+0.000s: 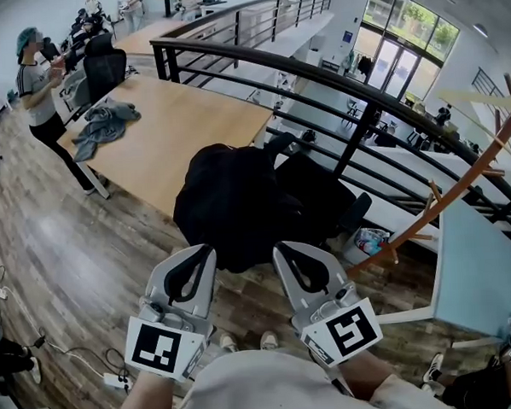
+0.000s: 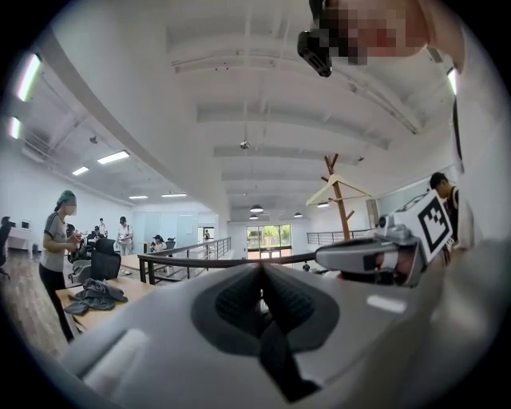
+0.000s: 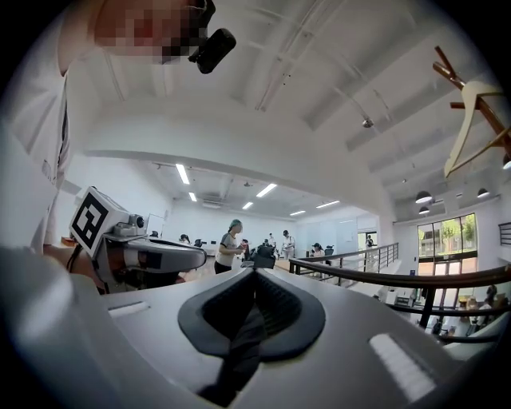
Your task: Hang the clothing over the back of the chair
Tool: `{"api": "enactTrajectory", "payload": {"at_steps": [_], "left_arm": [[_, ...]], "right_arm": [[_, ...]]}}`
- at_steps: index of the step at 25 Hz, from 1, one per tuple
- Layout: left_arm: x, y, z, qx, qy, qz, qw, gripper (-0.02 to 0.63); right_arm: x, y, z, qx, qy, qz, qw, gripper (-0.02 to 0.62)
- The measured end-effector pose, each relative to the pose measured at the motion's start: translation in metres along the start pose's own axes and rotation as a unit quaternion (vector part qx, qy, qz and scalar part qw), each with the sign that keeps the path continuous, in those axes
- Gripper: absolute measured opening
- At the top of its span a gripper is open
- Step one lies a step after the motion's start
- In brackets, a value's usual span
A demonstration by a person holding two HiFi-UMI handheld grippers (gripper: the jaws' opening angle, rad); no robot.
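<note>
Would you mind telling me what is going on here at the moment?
A person is working with two handheld grippers. The left gripper and the right gripper are each shut on a pinch of a black garment, holding it side by side in front of a black office chair near the railing. Whether the garment already rests on the chair's back cannot be told.
</note>
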State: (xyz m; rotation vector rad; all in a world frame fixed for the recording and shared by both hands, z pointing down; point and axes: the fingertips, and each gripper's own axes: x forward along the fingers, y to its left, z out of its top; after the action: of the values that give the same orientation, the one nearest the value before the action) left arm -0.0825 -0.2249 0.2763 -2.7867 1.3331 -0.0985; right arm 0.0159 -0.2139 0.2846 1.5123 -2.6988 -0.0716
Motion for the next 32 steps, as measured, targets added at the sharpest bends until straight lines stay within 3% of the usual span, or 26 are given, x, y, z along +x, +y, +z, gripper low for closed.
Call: {"api": "enactTrajectory", "payload": {"at_steps": [9, 32], "left_arm": [[0.003, -0.019, -0.025, -0.010, 0.028, -0.011, 0.9995, 0.003], [0.013, -0.019, -0.028, -0.012, 0.034, -0.008, 0.9993, 0.003]], "right_arm": [[-0.002, -0.006, -0.025, 0.023, 0.010, -0.012, 1.000, 0.000], [0.007, -0.004, -0.032, 0.015, 0.028, 0.009, 0.999, 0.000]]}}
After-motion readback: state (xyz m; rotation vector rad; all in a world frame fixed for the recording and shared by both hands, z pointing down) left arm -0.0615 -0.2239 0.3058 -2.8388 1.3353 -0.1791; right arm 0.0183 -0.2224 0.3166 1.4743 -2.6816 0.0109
